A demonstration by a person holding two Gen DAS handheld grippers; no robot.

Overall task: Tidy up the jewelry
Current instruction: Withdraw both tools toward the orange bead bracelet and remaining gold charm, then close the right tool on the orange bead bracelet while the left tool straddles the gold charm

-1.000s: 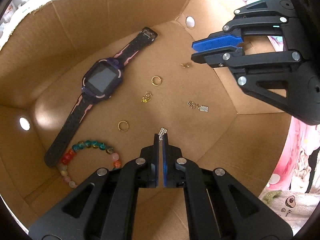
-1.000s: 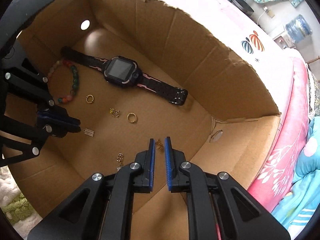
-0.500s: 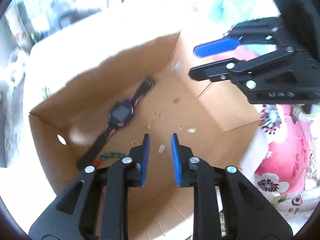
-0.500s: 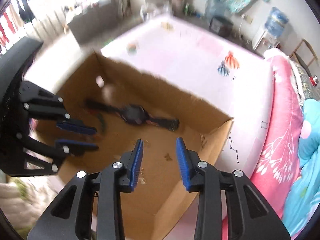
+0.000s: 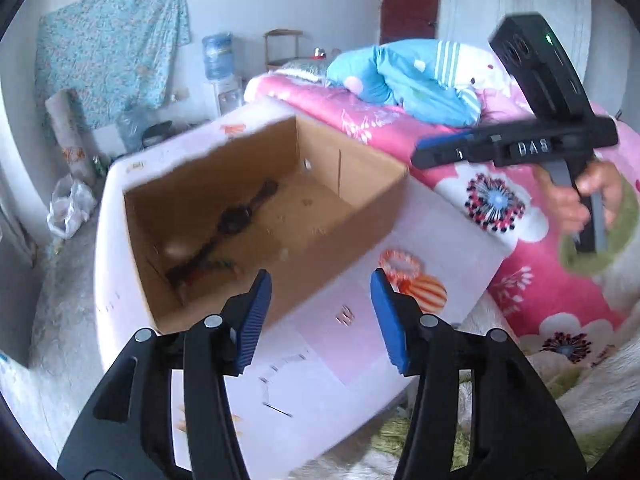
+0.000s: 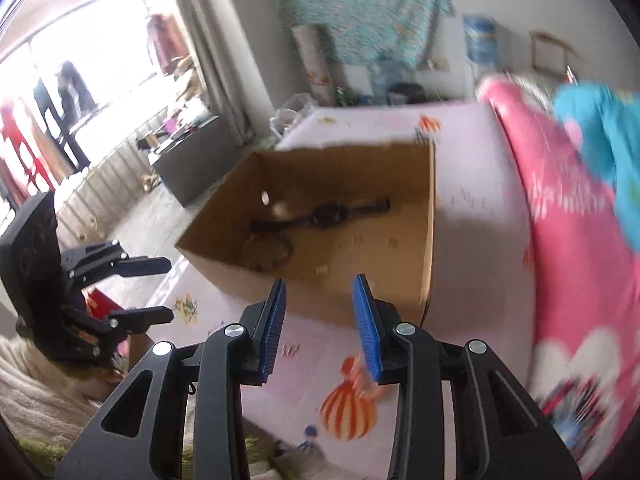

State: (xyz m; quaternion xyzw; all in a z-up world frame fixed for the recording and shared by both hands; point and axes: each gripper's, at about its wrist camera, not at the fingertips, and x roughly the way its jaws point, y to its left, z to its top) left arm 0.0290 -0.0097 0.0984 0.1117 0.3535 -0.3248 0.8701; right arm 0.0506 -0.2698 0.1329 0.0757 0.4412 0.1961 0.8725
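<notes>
An open cardboard box (image 5: pixel 344 236) (image 6: pixel 428 248) stands on a white patterned table. Inside lie a dark watch (image 5: pixel 236 216) (image 6: pixel 328 214), a bead bracelet (image 5: pixel 216 266) (image 6: pixel 276 256) and several small gold pieces, blurred. My left gripper (image 5: pixel 320 312) is open and empty, well above and in front of the box. My right gripper (image 6: pixel 320 320) is open and empty, also raised clear of the box. The right gripper shows in the left wrist view (image 5: pixel 432 152), and the left gripper shows in the right wrist view (image 6: pixel 160 288).
The white table (image 5: pixel 320 380) (image 6: pixel 480 208) carries the box. A bed with a pink floral cover (image 5: pixel 520 208) (image 6: pixel 568 240) lies to the right. A blue pillow (image 5: pixel 416 80), a water dispenser (image 5: pixel 218 60) and a plastic bag on the floor (image 5: pixel 68 208) are behind.
Both grippers have pulled up and back out of the box and opened wide. The small earring the left gripper held a second ago now lies in the box.
</notes>
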